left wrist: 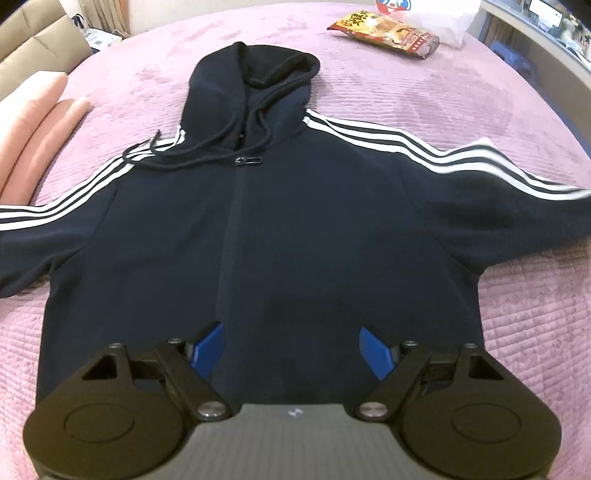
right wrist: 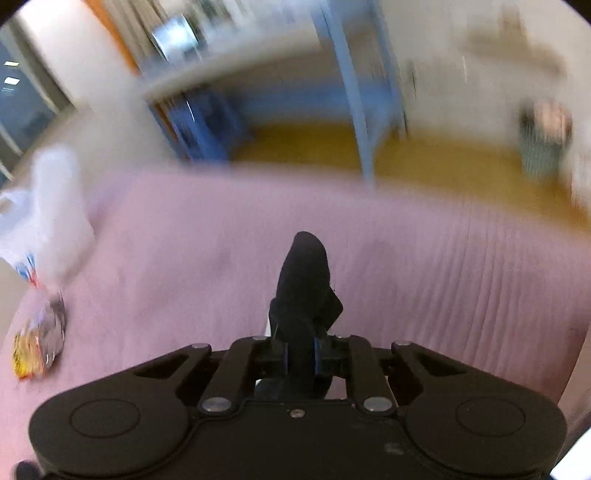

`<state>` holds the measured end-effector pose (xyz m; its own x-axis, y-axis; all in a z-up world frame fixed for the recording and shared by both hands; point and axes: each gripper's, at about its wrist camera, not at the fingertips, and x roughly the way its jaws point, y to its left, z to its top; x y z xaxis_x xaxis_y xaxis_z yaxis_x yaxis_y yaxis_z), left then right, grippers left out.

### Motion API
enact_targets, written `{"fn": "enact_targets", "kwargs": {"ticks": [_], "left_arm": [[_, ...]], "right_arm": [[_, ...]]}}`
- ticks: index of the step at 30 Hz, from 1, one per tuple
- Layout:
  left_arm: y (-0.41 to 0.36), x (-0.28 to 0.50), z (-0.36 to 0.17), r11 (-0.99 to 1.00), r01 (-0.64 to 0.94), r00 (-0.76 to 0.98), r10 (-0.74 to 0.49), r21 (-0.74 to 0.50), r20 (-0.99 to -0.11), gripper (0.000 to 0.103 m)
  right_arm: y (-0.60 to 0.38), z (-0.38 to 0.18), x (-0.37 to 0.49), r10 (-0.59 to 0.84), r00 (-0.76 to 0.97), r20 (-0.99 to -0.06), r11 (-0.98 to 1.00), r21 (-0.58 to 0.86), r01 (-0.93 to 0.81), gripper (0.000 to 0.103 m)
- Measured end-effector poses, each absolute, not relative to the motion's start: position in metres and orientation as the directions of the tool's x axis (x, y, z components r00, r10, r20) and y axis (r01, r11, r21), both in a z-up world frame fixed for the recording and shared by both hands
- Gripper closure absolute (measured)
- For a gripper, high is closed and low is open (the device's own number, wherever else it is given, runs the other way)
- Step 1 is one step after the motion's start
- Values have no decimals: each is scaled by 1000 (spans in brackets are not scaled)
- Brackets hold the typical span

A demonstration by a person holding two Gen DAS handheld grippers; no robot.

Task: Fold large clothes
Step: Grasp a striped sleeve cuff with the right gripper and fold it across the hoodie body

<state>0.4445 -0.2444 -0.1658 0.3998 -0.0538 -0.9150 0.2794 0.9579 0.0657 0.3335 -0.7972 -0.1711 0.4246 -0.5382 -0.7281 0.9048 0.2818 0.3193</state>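
A dark navy hoodie point(left wrist: 280, 221) with white sleeve stripes lies flat, front up, on the pink bedspread point(left wrist: 461, 96), hood at the far end and both sleeves spread out. My left gripper point(left wrist: 291, 349) is open and empty, its blue fingers point(left wrist: 208, 347) hovering over the hoodie's lower hem area. In the blurred right wrist view, my right gripper point(right wrist: 300, 356) is shut on a bunched piece of the hoodie's dark fabric point(right wrist: 304, 284), which sticks up between the jaws above the bedspread point(right wrist: 443, 266).
A snack bag point(left wrist: 384, 33) and a white plastic bag point(left wrist: 443, 18) lie at the bed's far right; they also show in the right wrist view point(right wrist: 37, 347). Pink pillows point(left wrist: 33, 122) lie at the left. The bed edge and wooden floor point(right wrist: 461, 162) lie beyond.
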Motion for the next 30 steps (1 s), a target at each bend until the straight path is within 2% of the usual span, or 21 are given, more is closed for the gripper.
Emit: {"fn": "enact_targets", "kwargs": {"ticks": [1, 3, 8, 11, 14, 17, 20, 24, 27, 30], "left_arm": [[-248, 446, -167, 959, 278, 396, -59, 58, -916, 22], [-252, 448, -171, 960, 279, 381, -76, 37, -921, 22], [-258, 447, -180, 959, 281, 366, -78, 30, -927, 22], [-247, 442, -179, 961, 272, 375, -66, 41, -925, 22], [-223, 441, -172, 971, 234, 397, -55, 42, -916, 22], [-193, 442, -160, 980, 197, 443, -61, 30, -894, 23], [-163, 447, -147, 985, 173, 486, -77, 9, -871, 28], [-124, 457, -136, 991, 127, 495, -90, -30, -864, 29], [-88, 465, -131, 993, 93, 500, -114, -78, -858, 29], [-57, 475, -135, 995, 74, 521, -102, -74, -847, 29]], "right_arm": [[-796, -168, 331, -561, 424, -711, 288, 313, 905, 88], [-800, -184, 336, -516, 385, -765, 275, 278, 920, 88], [-792, -245, 356, -487, 178, -855, 274, 44, 961, 88], [-778, -248, 359, -523, 170, -835, 290, 13, 957, 87], [-748, -217, 360, -559, 271, -783, 349, 73, 934, 87], [-685, -167, 369, -556, 440, -705, 489, 150, 859, 87], [-610, -133, 389, -451, 612, -650, 637, 246, 731, 87], [-490, -117, 434, -235, 764, -601, 780, 352, 517, 87], [-396, -114, 474, -72, 807, -586, 841, 400, 365, 87], [-322, -125, 501, 49, 809, -586, 873, 418, 250, 86]]}}
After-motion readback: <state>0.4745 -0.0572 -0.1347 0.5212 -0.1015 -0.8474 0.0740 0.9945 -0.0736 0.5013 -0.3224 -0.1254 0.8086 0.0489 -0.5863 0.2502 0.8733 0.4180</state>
